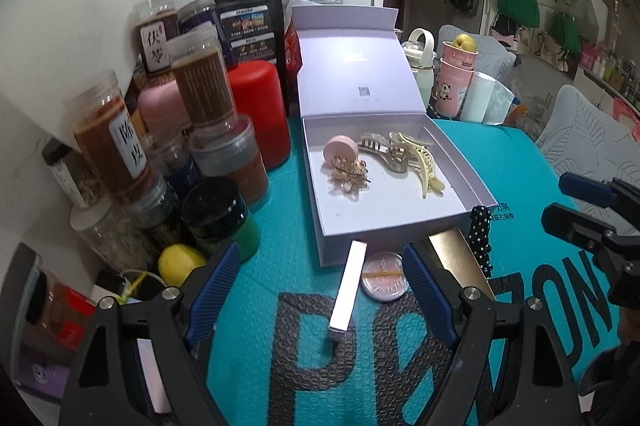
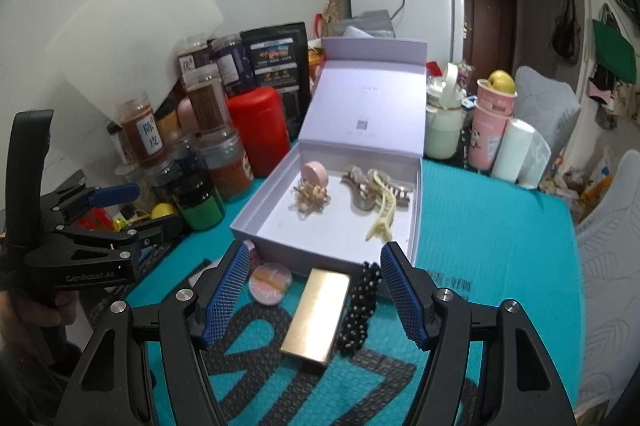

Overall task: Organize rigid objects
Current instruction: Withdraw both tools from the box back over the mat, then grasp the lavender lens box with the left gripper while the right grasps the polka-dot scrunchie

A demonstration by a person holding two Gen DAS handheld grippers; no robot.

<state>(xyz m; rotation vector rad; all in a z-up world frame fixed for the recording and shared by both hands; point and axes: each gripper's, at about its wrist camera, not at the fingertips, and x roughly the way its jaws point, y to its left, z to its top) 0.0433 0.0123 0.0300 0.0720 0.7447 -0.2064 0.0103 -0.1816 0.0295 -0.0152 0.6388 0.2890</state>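
Teal mat covers the table, and from the left wrist view we see our left gripper spread wide with nothing between its blue pads. Between them on the mat lies a slim silver bar, its far end close to the box, and just right of it a round pink tin. Right of the tin a gold case shows partly behind the right finger, with a black dotted clip at its right side. Beyond them sits the open lilac box, lid upright at the far side. Inside it we see a pink round piece at the left, a gold flower clip just near of it, and claw clips at the right. Jars crowd the left edge of the table. Our right gripper enters from the right, apart from the box.

From the right wrist view, our right gripper is also wide and holds nothing. The gold case lies between its fingers, the dotted clip touching its right edge and the tin to its left. The box stands just beyond, with the same clips inside. Our left gripper is at the far left, jaws parted.
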